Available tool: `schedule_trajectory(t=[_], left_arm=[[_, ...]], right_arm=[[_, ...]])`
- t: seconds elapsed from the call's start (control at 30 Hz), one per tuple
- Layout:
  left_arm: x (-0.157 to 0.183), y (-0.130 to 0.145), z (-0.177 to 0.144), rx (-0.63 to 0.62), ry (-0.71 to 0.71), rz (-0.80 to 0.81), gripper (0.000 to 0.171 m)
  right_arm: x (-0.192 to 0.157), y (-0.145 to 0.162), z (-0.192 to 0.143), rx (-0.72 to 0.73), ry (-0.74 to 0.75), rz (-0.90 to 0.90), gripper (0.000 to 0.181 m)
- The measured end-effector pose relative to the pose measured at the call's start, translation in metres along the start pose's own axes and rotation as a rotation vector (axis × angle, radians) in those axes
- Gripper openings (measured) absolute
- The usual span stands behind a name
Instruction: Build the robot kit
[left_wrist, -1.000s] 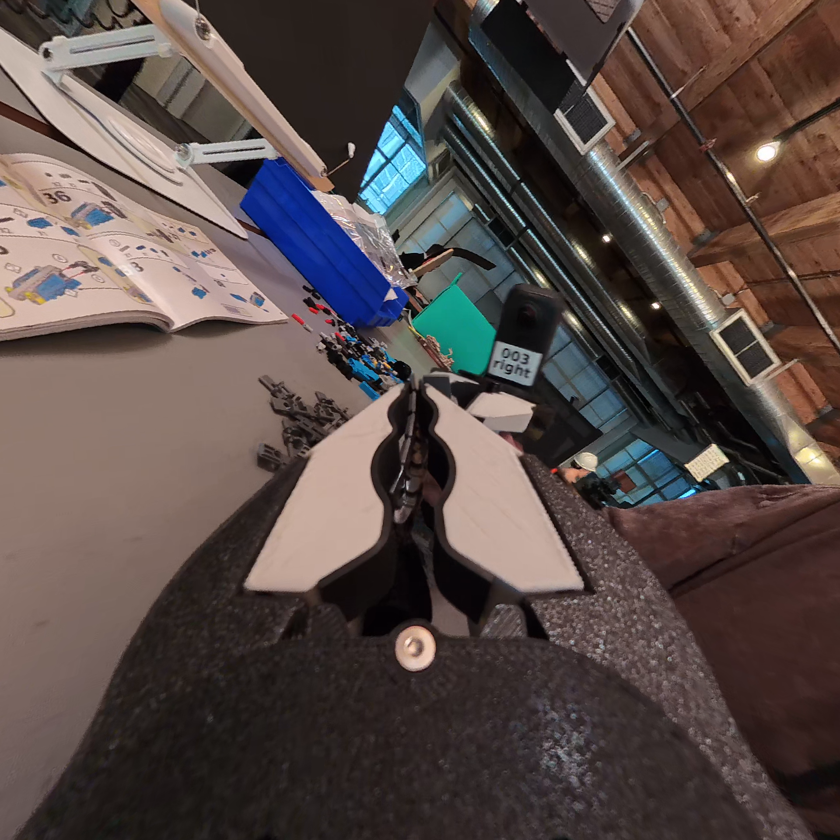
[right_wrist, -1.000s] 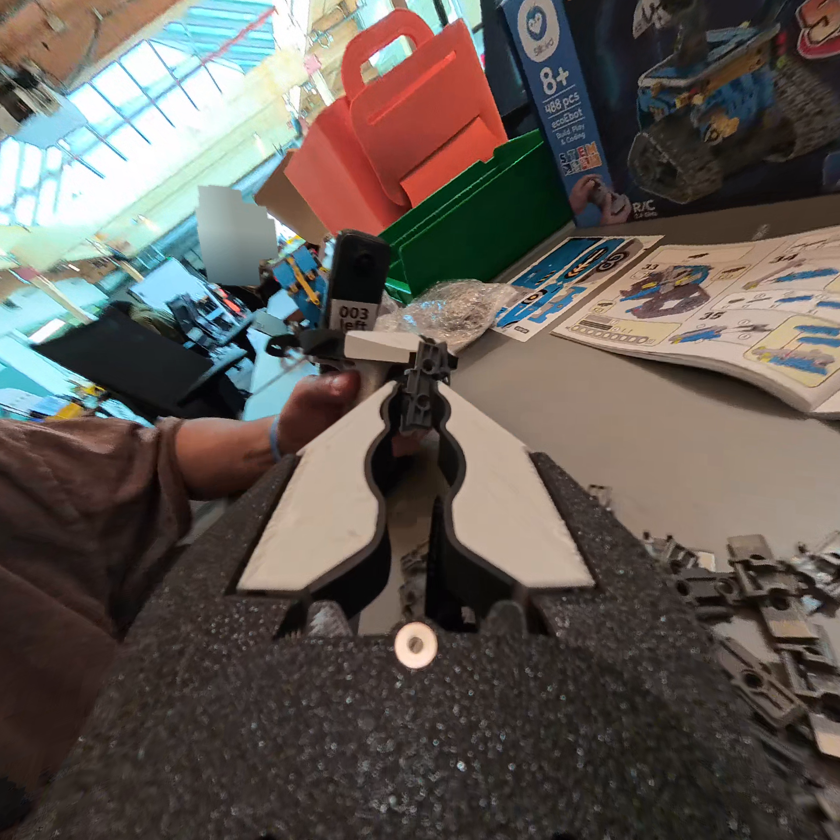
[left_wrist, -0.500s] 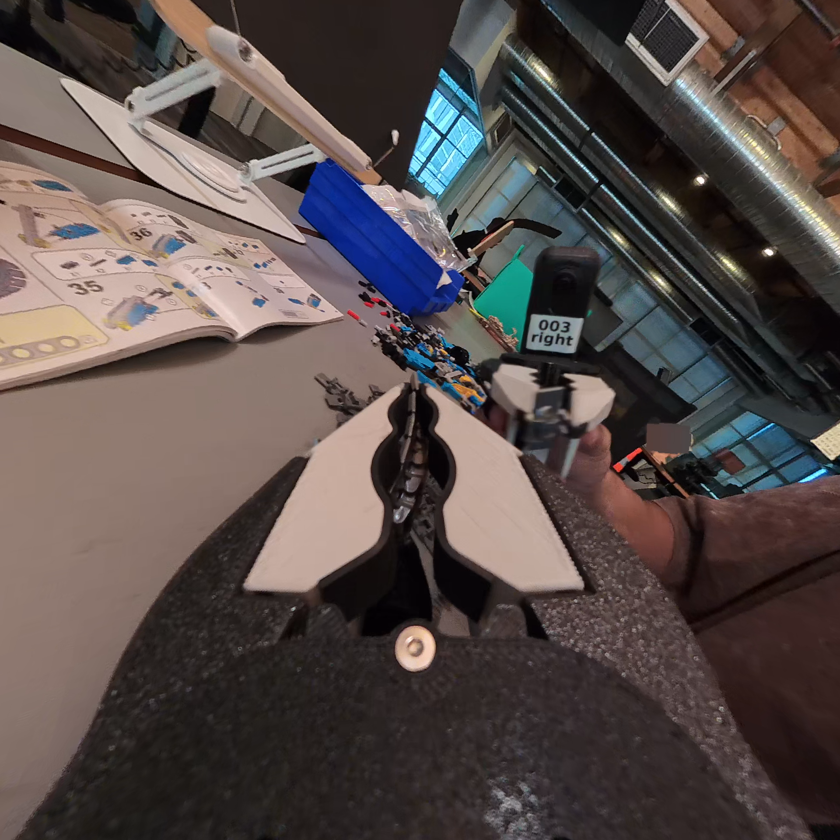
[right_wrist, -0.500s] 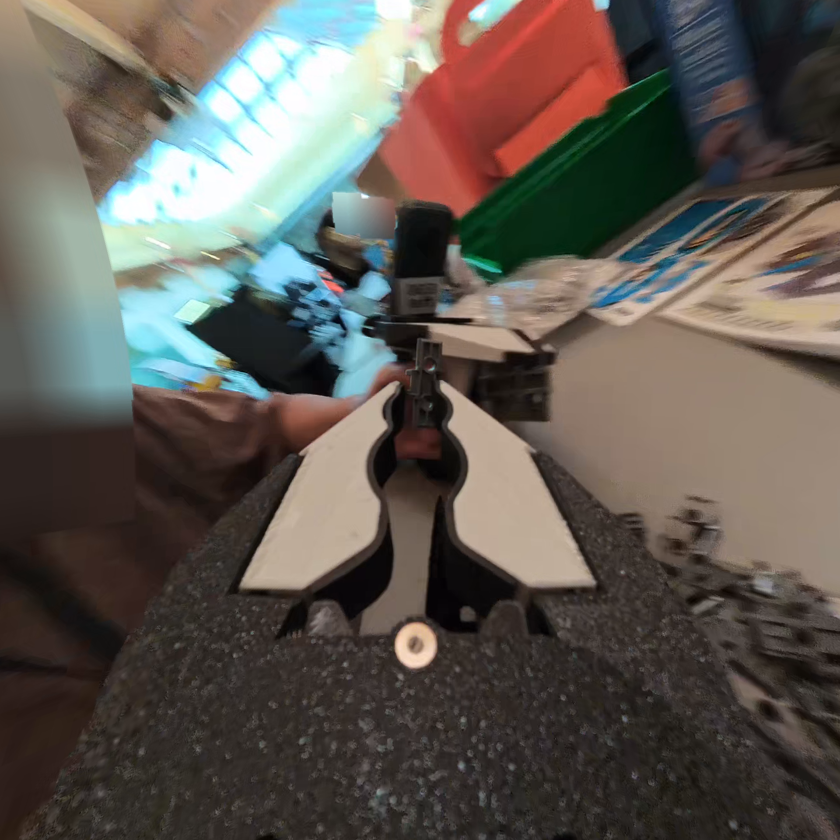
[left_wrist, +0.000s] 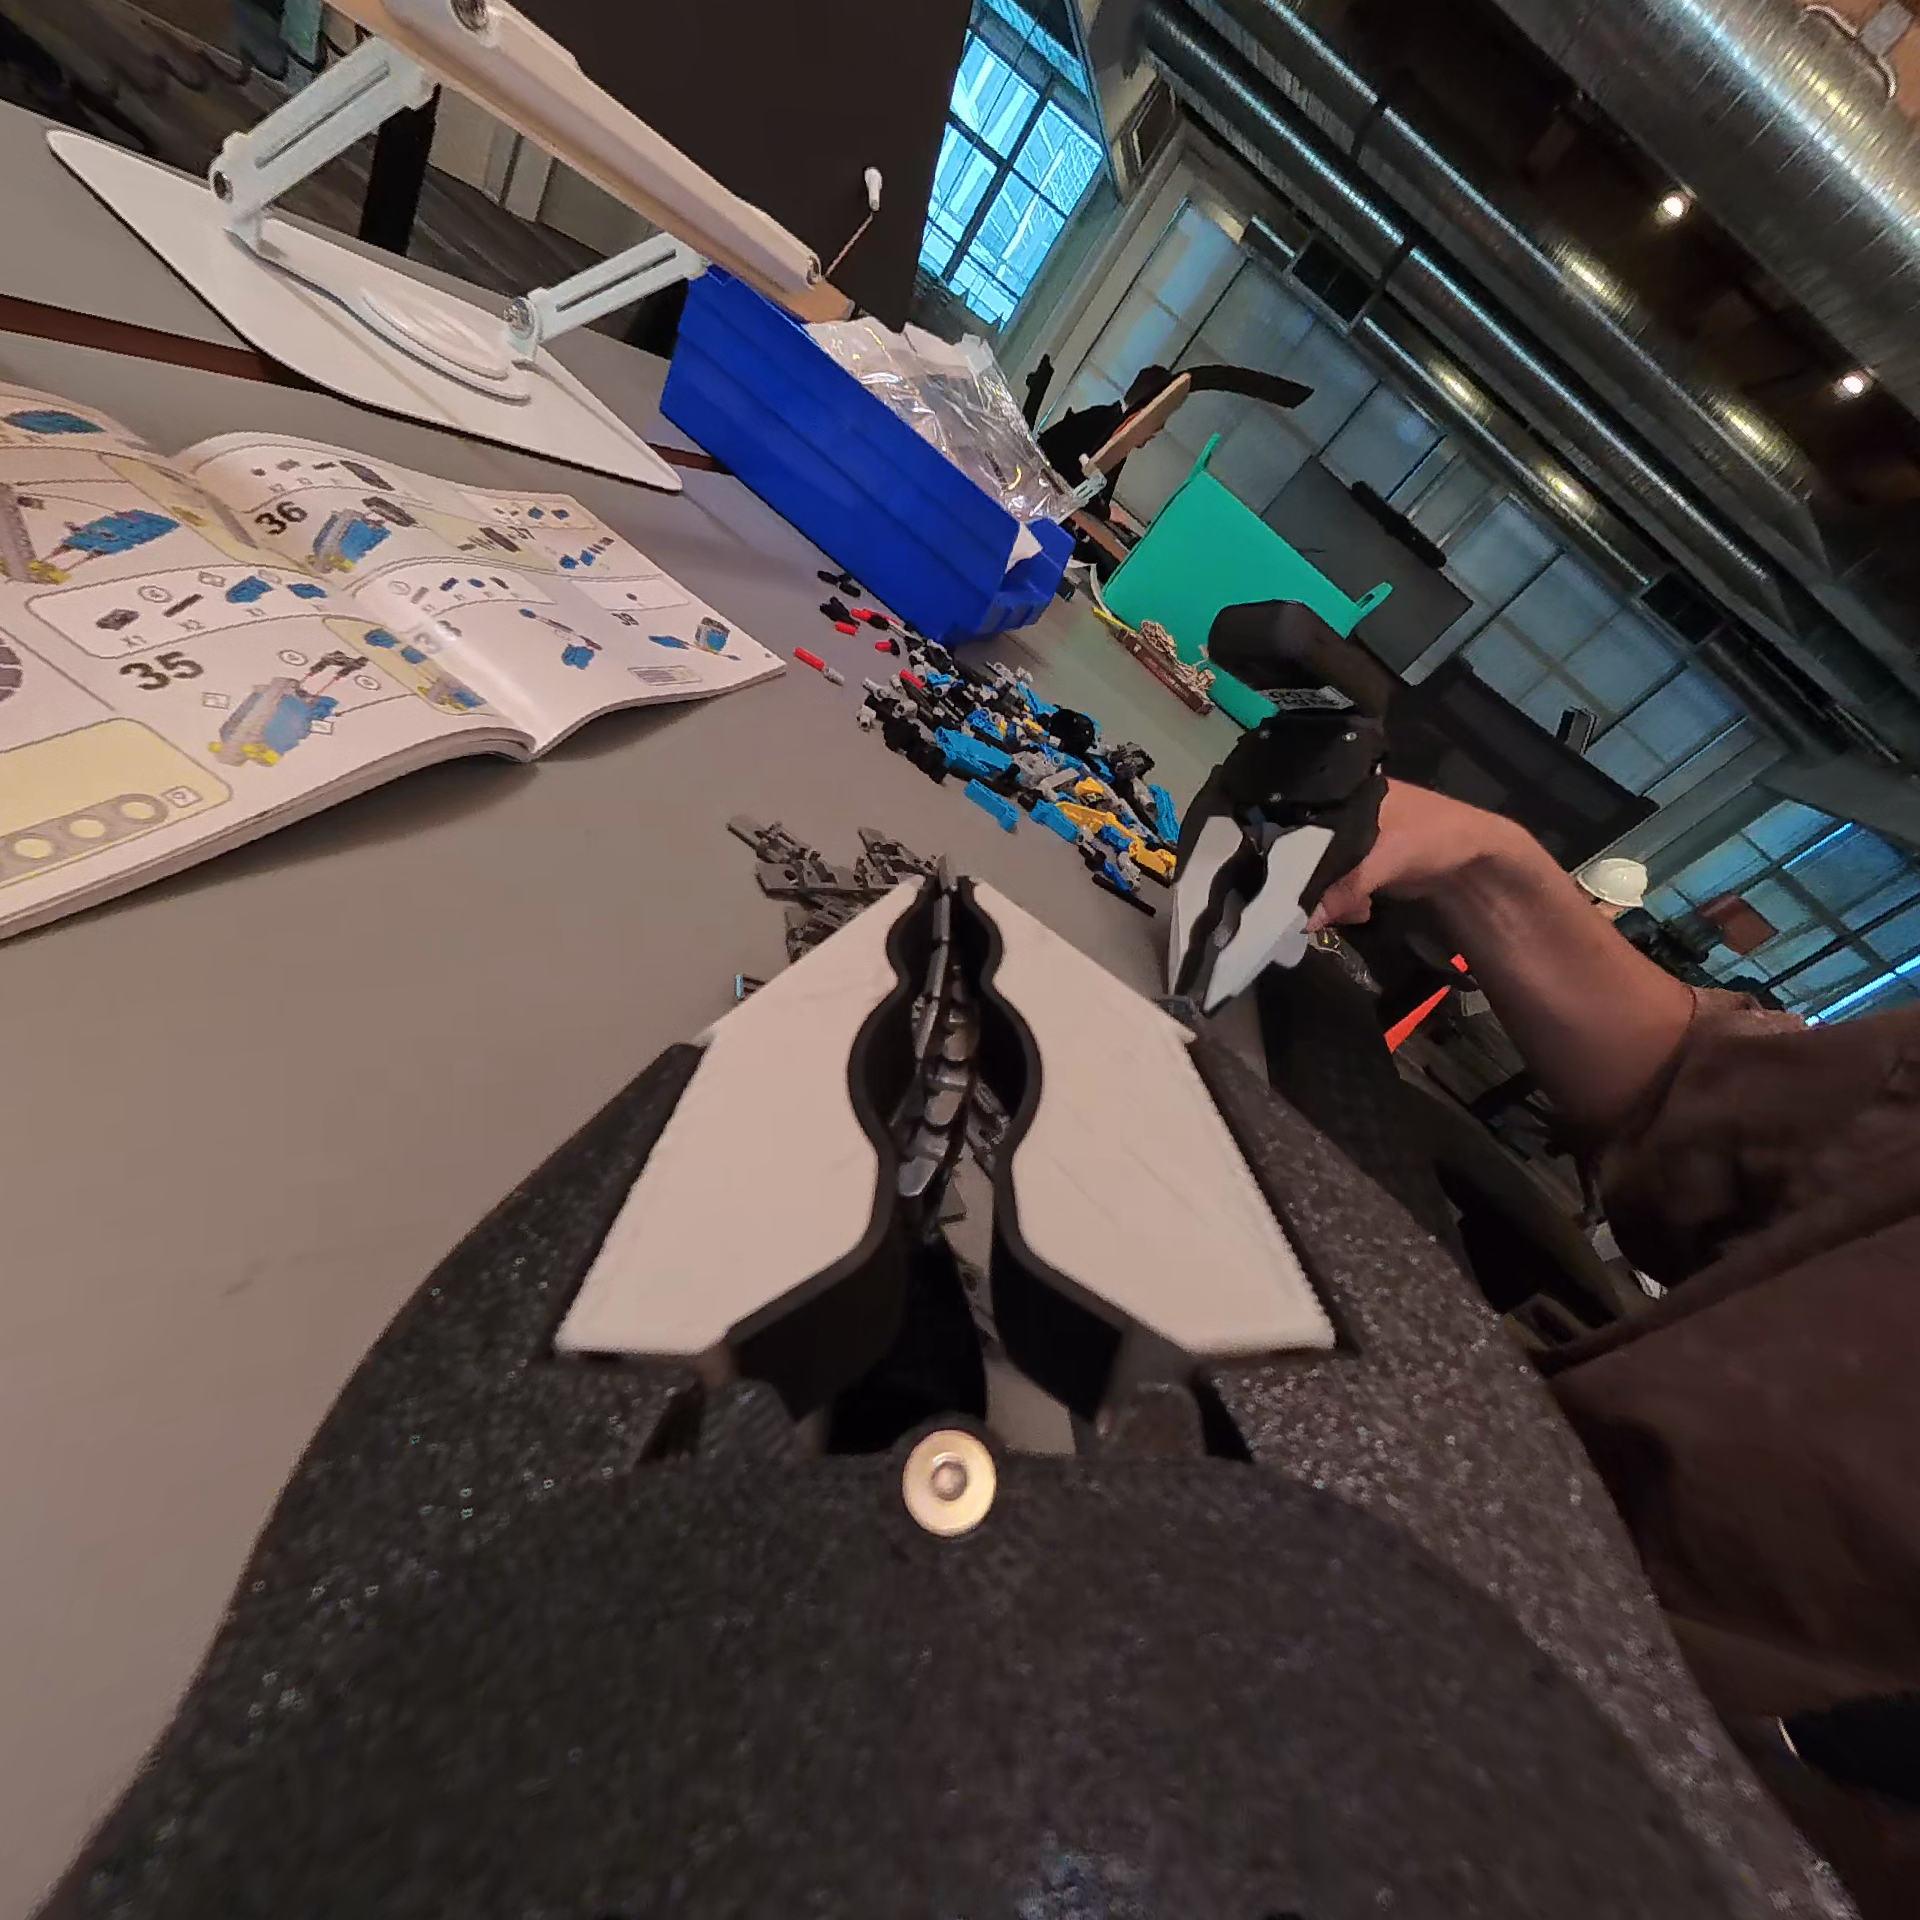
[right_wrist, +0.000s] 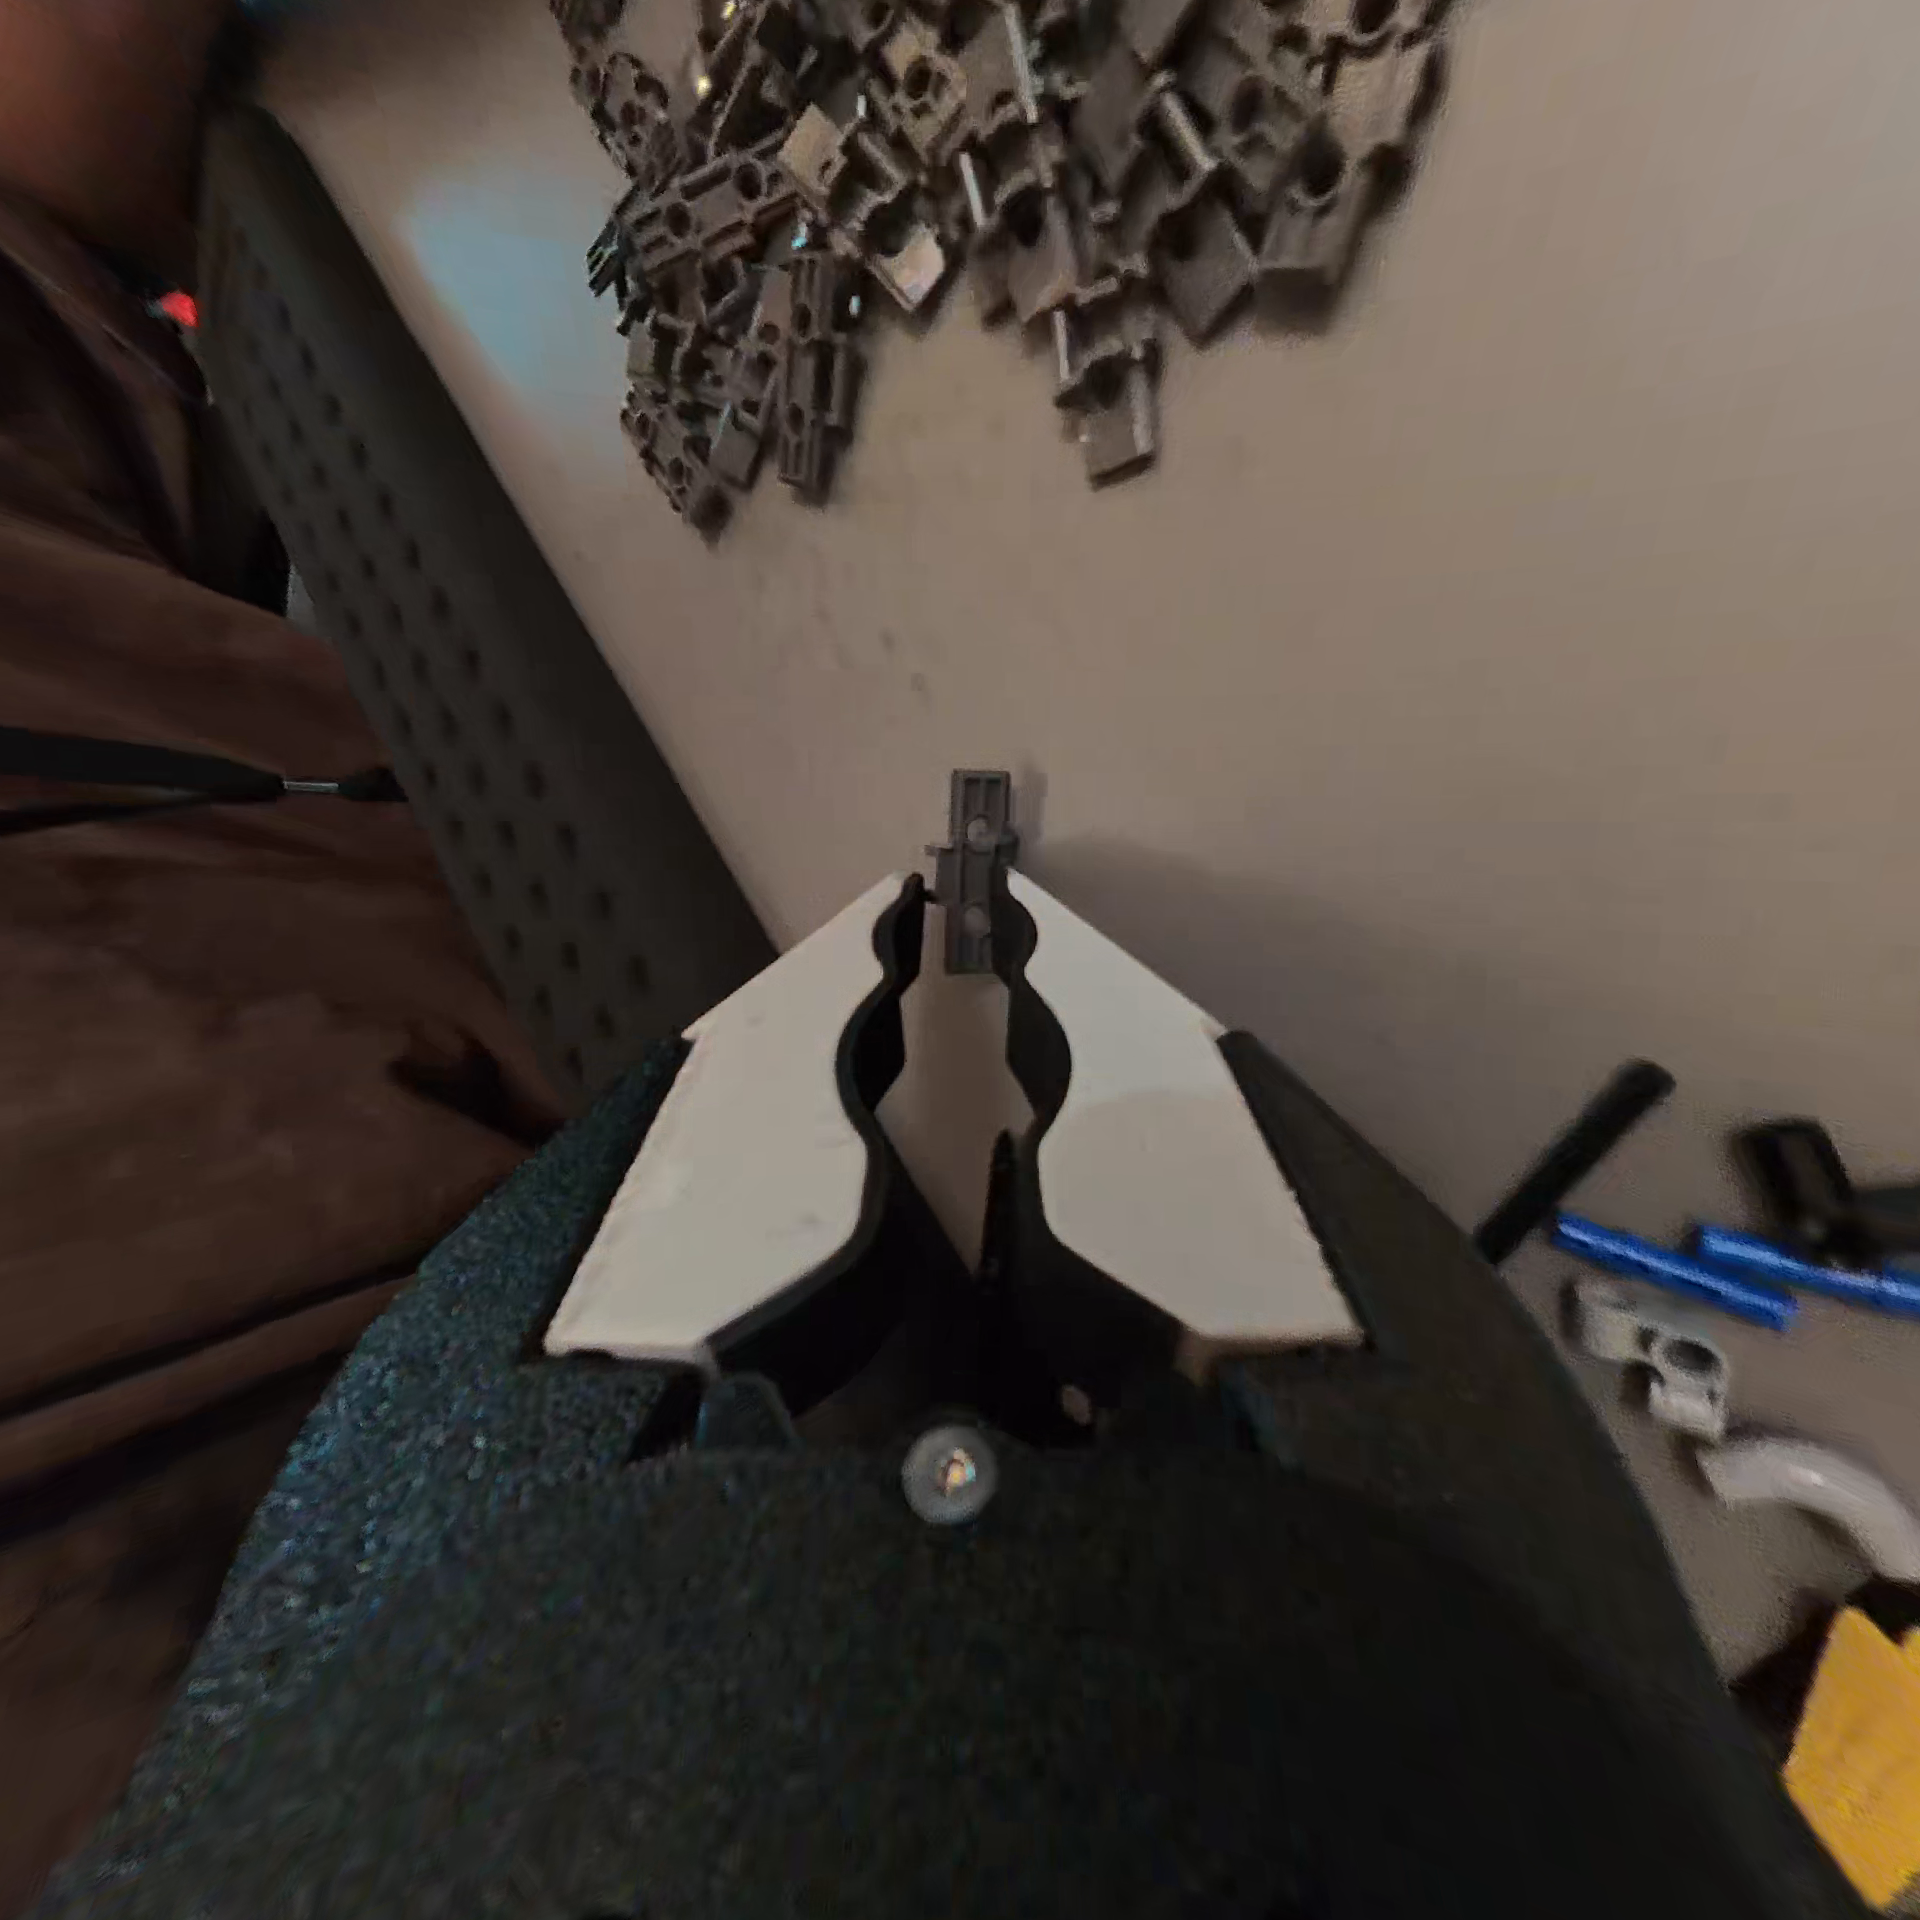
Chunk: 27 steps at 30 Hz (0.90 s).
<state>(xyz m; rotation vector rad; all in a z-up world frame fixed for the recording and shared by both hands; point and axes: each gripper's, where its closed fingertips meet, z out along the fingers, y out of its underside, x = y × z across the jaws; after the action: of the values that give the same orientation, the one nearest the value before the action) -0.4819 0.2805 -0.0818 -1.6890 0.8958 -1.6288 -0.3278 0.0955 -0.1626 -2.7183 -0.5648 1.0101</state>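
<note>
**Both fingers loaded with grey pieces over the desk**

While my left gripper (left_wrist: 948, 894) hovers low over the grey desk (left_wrist: 312, 1039), its fingers are clenched on a strip of linked grey track pieces (left_wrist: 940, 1070) that runs back between them. Just ahead of the tips lies a heap of grey track links (left_wrist: 831, 873); beyond it, a scatter of blue, black and yellow bricks (left_wrist: 1029, 758). An open instruction booklet (left_wrist: 312, 644) lies to the left, a blue bin (left_wrist: 852, 468) farther back.

My right gripper (right_wrist: 961, 888) points down at the desk, fingers narrowly parted yet pinching a single grey track link (right_wrist: 975, 862) at the tips, its far end at or just above the surface; contact I cannot tell. The grey heap sits well ahead of it. Blue rods (right_wrist: 1704, 1262) and a black rod (right_wrist: 1569, 1153) lie to the right
</note>
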Motion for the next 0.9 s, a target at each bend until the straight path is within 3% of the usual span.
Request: schedule_trajectory(t=[0.17,0.33,0.57,0.67,0.8,0.9], left_arm=[[-0.001,-0.001,-0.001,0.008,0.005,-0.013,0.002],[0.000,-0.001,-0.001,0.006,0.011,-0.010,0.002],[0.001,-0.001,-0.001,0.007,0.016,-0.013,0.002],[0.001,-0.001,-0.001,0.007,0.016,-0.012,0.002],[0.000,-0.001,-0.001,0.006,0.014,-0.014,0.002],[0.000,-0.001,-0.001,0.008,0.013,-0.013,0.002]], right_arm=[[0.017,-0.002,-0.011,0.085,0.062,-0.021,0.013],[0.027,-0.001,-0.018,0.078,0.154,-0.068,0.013],[0.021,0.001,-0.016,0.062,0.127,-0.062,0.016],[0.023,-0.007,-0.022,0.103,0.188,-0.088,0.019],[0.029,-0.013,-0.032,0.134,0.488,-0.062,0.025],[0.023,-0.017,-0.031,0.156,0.754,-0.161,0.028]])
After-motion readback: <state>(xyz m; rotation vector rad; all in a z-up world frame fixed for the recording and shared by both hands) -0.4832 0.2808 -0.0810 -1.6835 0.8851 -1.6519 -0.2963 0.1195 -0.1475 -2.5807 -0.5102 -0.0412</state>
